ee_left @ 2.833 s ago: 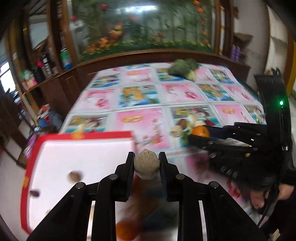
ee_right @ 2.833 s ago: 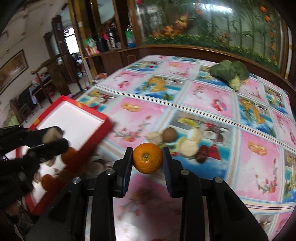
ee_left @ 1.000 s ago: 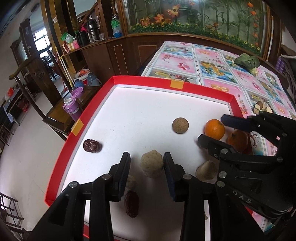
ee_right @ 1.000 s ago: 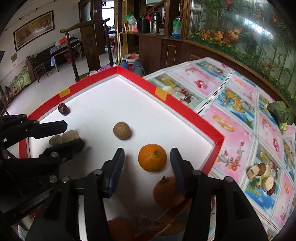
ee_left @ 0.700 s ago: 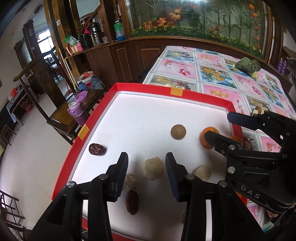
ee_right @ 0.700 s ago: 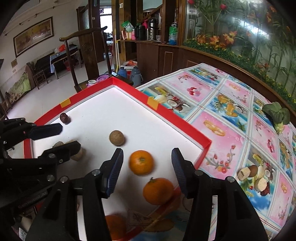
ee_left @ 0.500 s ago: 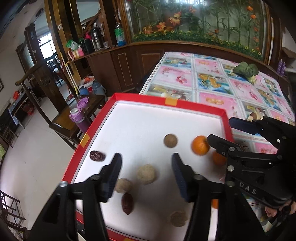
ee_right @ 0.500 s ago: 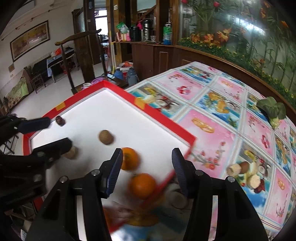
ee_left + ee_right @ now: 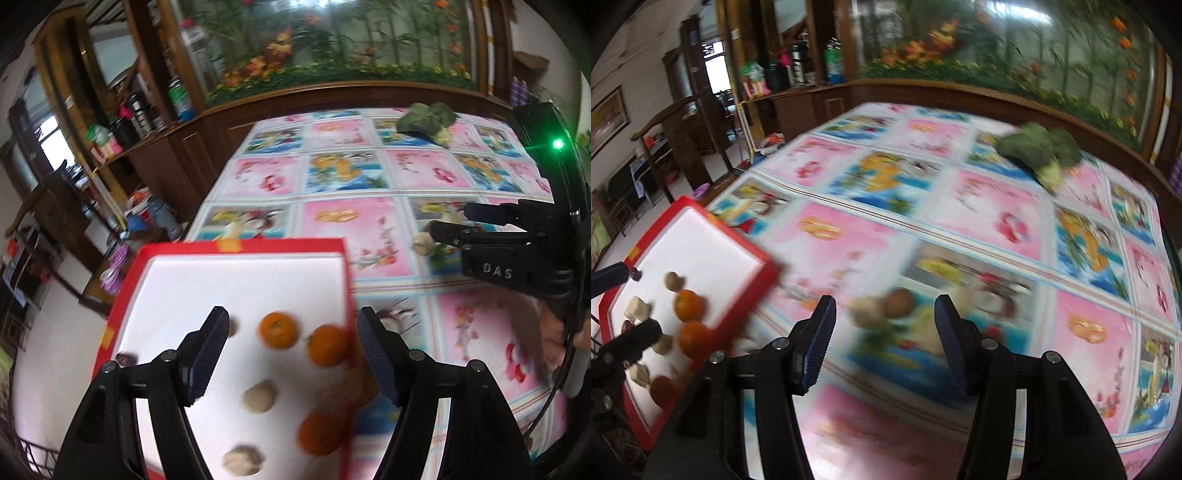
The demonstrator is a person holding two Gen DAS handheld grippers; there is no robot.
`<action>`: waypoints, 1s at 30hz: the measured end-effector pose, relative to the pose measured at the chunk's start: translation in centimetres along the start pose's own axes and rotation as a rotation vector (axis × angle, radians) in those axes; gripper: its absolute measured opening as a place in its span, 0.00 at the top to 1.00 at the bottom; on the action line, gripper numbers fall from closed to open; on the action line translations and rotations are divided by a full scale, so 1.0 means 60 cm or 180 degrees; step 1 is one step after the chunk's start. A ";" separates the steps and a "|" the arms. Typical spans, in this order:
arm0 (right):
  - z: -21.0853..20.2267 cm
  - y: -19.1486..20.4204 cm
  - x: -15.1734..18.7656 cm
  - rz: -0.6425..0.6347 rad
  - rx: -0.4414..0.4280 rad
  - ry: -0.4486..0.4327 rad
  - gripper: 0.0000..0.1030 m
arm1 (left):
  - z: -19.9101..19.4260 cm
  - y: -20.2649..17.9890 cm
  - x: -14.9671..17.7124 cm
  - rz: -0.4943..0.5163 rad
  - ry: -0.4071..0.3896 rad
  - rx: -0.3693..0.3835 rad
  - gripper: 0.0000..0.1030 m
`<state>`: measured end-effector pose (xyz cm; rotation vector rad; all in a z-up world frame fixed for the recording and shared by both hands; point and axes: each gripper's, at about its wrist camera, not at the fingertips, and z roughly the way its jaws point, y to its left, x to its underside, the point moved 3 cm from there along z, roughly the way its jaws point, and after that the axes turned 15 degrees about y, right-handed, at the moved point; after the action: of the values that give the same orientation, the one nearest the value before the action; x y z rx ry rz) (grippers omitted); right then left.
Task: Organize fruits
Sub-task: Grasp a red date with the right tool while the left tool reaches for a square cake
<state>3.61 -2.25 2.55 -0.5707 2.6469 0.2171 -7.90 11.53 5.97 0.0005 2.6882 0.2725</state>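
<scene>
Red-rimmed tray (image 9: 236, 245) holds oranges (image 9: 277, 329) and pale lumps (image 9: 259, 397).
Left gripper (image 9: 291, 356) and right gripper (image 9: 882, 336) both gape wide, empty (blurry); loose fruit (image 9: 897, 302) on tablecloth (image 9: 997, 229) ahead of right.

The only legible lettering was "DAS", in pale capitals on the black plastic body of the right gripper (image 9: 448, 223), seen from the left wrist view just behind its fingers (image 9: 441, 232). Labels on the bottles along the wooden shelf were too blurred to read.
</scene>
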 end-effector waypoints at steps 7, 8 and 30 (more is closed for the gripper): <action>0.023 -0.091 0.032 -0.0045 0.0190 0.0210 0.45 | 0.023 -0.082 -0.038 0.0315 -0.0014 0.0216 0.29; 0.026 -0.096 0.036 -0.0049 0.0194 0.0230 0.45 | 0.032 -0.094 -0.043 0.0364 0.0017 0.0229 0.29; 0.043 -0.087 0.035 -0.0104 0.0227 0.0229 0.78 | 0.125 -0.161 -0.103 0.0541 0.0345 0.0466 0.29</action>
<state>5.04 -7.09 -0.98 -0.6082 2.7000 0.0937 1.25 3.21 0.11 0.2668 2.8137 0.1296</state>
